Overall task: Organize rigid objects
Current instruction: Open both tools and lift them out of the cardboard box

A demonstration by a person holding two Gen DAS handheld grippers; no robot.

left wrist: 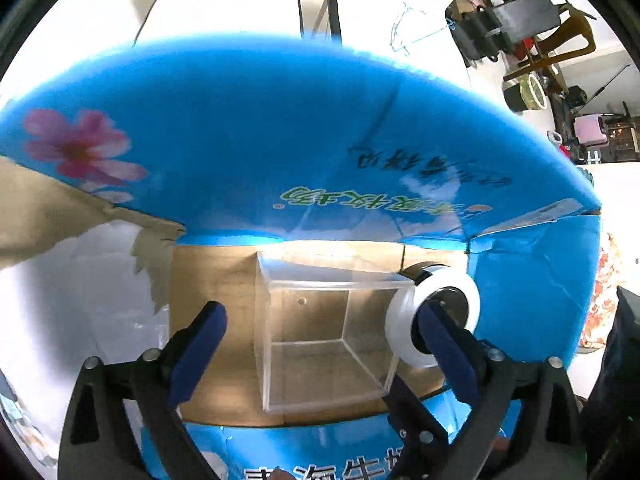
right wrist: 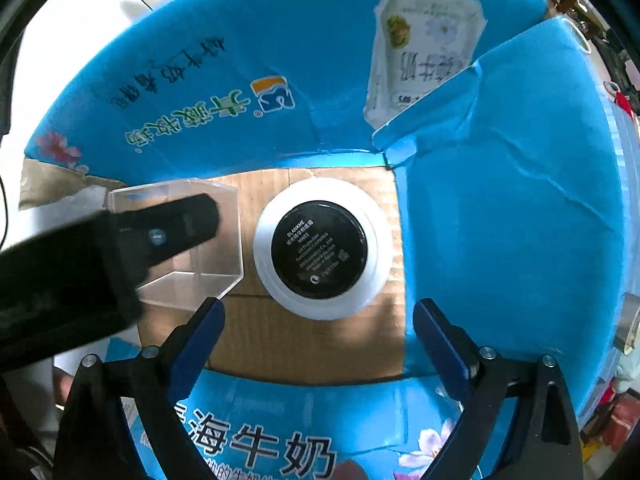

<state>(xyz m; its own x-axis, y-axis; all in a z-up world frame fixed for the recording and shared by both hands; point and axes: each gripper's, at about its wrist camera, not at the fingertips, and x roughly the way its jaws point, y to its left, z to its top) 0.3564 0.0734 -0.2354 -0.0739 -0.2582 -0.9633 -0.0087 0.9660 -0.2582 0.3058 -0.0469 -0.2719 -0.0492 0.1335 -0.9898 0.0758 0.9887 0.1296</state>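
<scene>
Your 2 things are already sitting in the blue carton (right wrist: 500, 220), on its brown cardboard floor. The clear box (left wrist: 326, 328) is dead center in the left view, and the round compact (right wrist: 320, 248) sits just beside it, mid-frame in the right view, black label facing up. Your left gripper (left wrist: 320, 340) has its jaws spread wide on either side of the clear box, gripping nothing; I'd guess it's either lining up or letting go. Your right gripper (right wrist: 318, 332) hangs above the carton, jaws wide apart and empty, lower center of its frame, likely there so it's out of the left one's way.
</scene>
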